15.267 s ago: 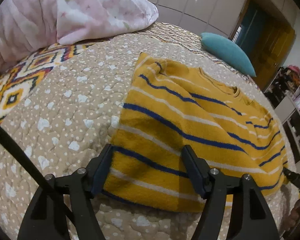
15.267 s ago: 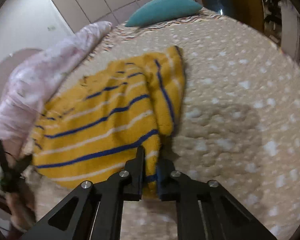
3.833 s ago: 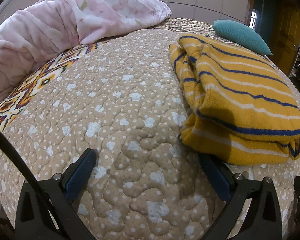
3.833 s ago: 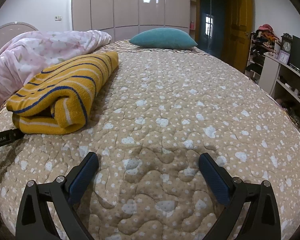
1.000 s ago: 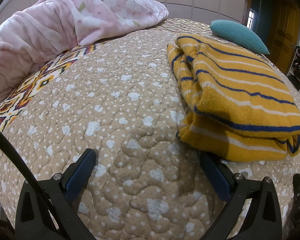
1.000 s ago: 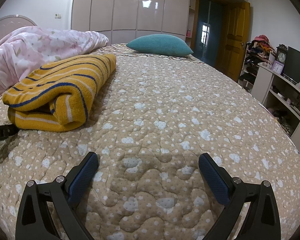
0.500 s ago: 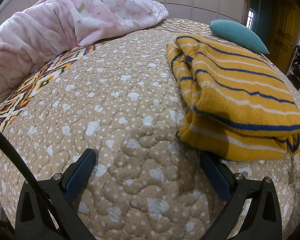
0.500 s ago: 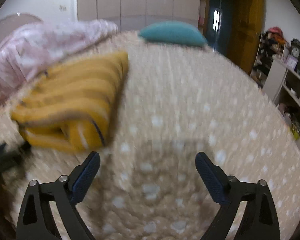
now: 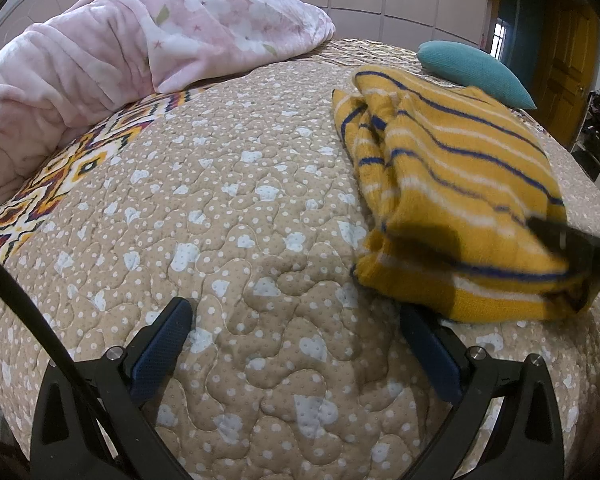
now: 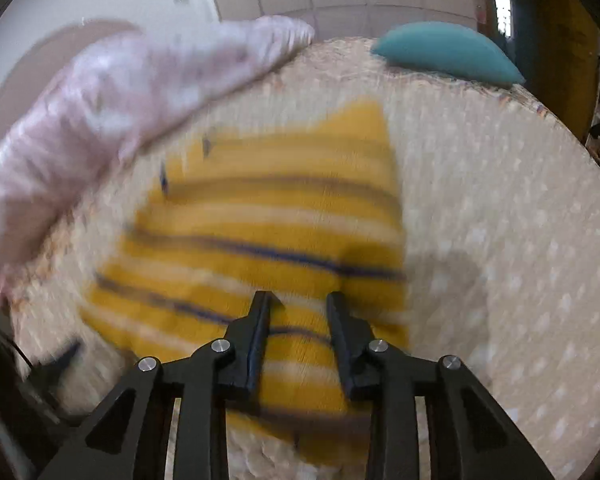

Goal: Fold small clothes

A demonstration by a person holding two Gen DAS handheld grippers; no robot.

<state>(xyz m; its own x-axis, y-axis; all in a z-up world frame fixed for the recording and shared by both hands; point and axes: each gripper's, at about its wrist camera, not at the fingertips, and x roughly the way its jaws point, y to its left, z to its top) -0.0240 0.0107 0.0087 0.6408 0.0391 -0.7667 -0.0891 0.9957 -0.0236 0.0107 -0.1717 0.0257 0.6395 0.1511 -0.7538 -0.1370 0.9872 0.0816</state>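
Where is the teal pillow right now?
The teal pillow lies at the bed's far edge, beyond the folded yellow sweater, upper right in both views.

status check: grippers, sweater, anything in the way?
Left gripper open, over bare quilt. Right gripper part-closed over folded yellow striped sweater; grip unclear, frame blurred. Pink blanket and teal pillow lie apart from the sweater.

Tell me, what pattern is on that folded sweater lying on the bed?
The sweater is mustard yellow with thin navy and white stripes, clearest in the left wrist view.
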